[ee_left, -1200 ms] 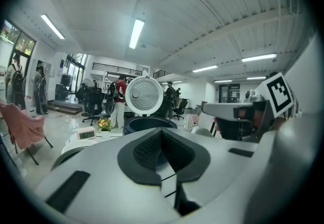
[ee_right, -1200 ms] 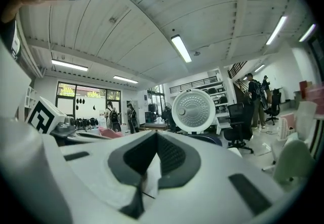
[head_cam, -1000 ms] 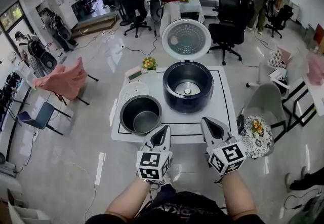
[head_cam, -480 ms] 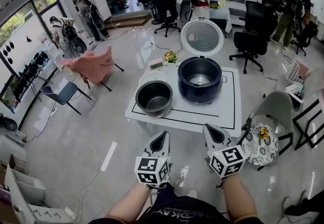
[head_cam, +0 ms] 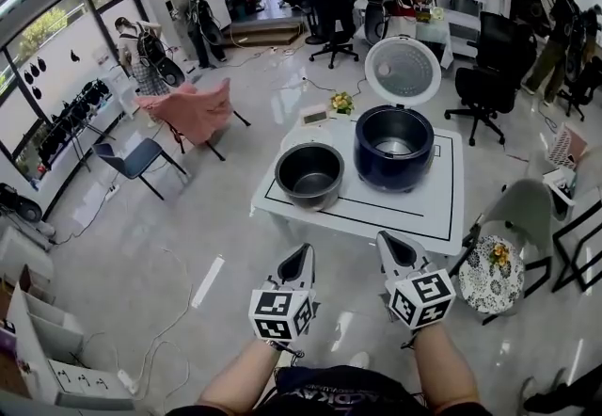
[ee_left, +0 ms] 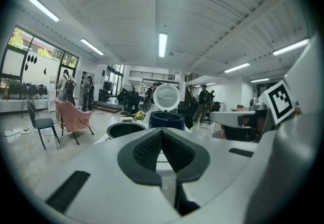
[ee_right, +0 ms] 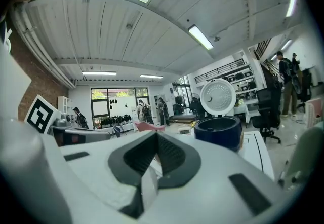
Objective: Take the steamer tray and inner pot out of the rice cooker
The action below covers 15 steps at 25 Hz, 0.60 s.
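The dark blue rice cooker (head_cam: 393,147) stands on the low white table (head_cam: 414,212) with its round lid (head_cam: 403,71) raised. The grey inner pot (head_cam: 309,174) sits on the table to its left, outside the cooker. I cannot make out the steamer tray. My left gripper (head_cam: 299,264) and right gripper (head_cam: 393,254) hover side by side over the floor, short of the table's near edge, both shut and empty. The left gripper view shows the pot (ee_left: 124,128) and cooker (ee_left: 166,118) beyond its closed jaws. The right gripper view shows the cooker (ee_right: 218,131) past its jaws.
A small flower pot (head_cam: 340,103) and a small device (head_cam: 313,115) sit at the table's far edge. A pink draped chair (head_cam: 193,111) and a blue chair (head_cam: 132,158) stand left. A grey chair (head_cam: 522,207) and a flowered stool (head_cam: 494,273) stand right. People and office chairs fill the back.
The table with cooker and pot now lies farther off and more to the right in the head view. Both grippers stay shut and empty, level in front of me.
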Tool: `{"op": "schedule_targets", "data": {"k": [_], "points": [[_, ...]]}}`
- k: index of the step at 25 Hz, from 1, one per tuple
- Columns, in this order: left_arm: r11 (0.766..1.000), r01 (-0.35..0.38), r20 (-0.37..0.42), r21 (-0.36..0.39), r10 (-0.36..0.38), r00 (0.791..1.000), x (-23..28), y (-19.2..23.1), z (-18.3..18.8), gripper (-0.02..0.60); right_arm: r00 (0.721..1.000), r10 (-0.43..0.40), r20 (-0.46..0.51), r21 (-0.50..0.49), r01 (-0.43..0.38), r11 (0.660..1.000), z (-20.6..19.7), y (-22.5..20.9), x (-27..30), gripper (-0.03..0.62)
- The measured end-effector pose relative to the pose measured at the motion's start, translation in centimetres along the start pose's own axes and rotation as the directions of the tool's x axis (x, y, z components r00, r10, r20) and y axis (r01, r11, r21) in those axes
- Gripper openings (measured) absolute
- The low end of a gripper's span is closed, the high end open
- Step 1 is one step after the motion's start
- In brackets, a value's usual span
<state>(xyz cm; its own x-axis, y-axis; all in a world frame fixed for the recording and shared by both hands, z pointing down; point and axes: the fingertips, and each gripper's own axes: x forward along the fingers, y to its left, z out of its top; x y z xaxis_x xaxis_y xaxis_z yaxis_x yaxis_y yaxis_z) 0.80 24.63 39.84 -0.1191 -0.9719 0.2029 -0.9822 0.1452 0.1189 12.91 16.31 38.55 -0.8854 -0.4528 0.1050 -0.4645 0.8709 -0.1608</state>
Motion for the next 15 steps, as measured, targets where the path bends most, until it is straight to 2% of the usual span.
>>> {"op": "schedule_targets", "data": {"k": [7, 15], "points": [[0.995, 0.094, -0.001, 0.016, -0.094, 0.996, 0.3, 2.1, 1.1, 0.002, 0.998, -0.054, 0.013, 0.008, 0.054, 0.999, 0.4, 2.1, 2.0, 0.0], [0.976, 0.215, -0.025, 0.018, -0.215, 0.976, 1.7, 2.4, 1.3, 0.002, 0.984, -0.172, 0.039, 0.03, 0.171, 0.985, 0.5, 2.2, 1.5, 0.0]]}}
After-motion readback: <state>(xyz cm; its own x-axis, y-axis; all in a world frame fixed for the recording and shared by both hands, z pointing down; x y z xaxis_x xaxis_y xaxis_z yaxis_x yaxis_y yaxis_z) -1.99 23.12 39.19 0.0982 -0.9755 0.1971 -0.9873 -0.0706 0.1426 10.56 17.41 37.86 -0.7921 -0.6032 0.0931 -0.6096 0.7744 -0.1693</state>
